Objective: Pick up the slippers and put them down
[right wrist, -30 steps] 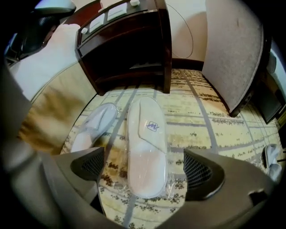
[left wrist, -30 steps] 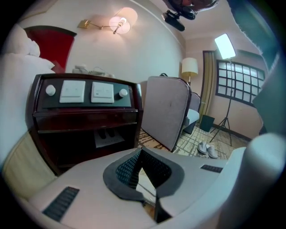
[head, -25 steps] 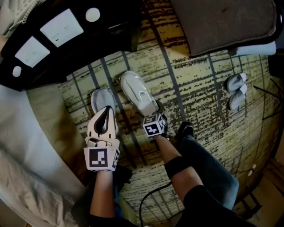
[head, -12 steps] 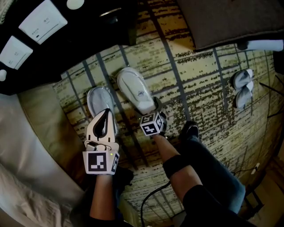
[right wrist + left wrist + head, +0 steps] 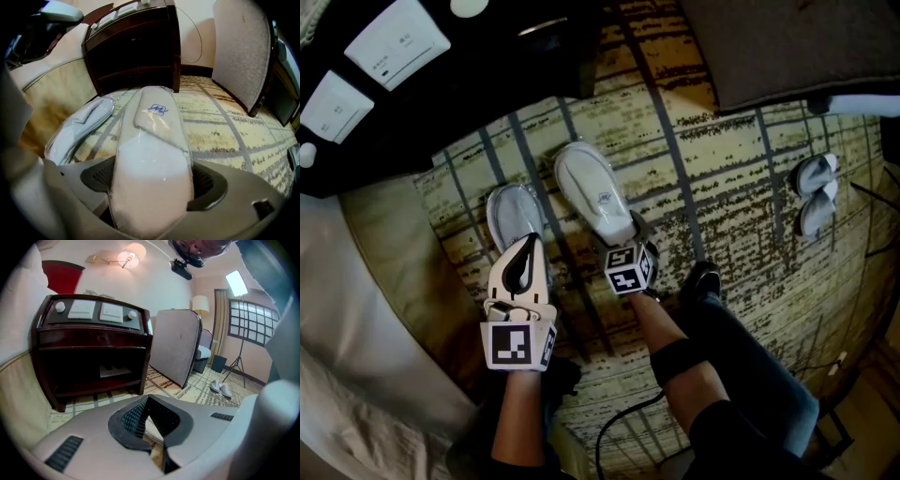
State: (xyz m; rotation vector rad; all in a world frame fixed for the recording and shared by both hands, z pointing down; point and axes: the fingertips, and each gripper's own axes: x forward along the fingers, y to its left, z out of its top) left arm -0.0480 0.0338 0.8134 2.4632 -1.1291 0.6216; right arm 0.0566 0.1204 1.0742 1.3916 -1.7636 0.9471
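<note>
Two white slippers in clear wrap lie side by side on the patterned carpet. The right slipper (image 5: 592, 192) (image 5: 154, 140) has a blue logo. Its heel sits between the jaws of my right gripper (image 5: 630, 232) (image 5: 152, 185). Those jaws have just been closing, and both pads now touch the slipper's sides. The left slipper (image 5: 512, 214) (image 5: 82, 124) lies just beyond my left gripper (image 5: 523, 264) (image 5: 149, 403). That gripper is shut with nothing in it and hangs over this slipper's heel end.
A dark wooden nightstand (image 5: 441, 84) (image 5: 89, 352) stands just past the slippers. A grey padded chair (image 5: 797, 47) (image 5: 176, 345) is at the far right. A second pair of slippers (image 5: 814, 192) (image 5: 220, 388) lies to the right. White bedding (image 5: 347, 309) is on the left, and the person's leg (image 5: 741, 366) is at the bottom right.
The left gripper has sunk a little toward the left slipper. The right gripper stays at the right slipper's heel. The head view has shifted slightly.
</note>
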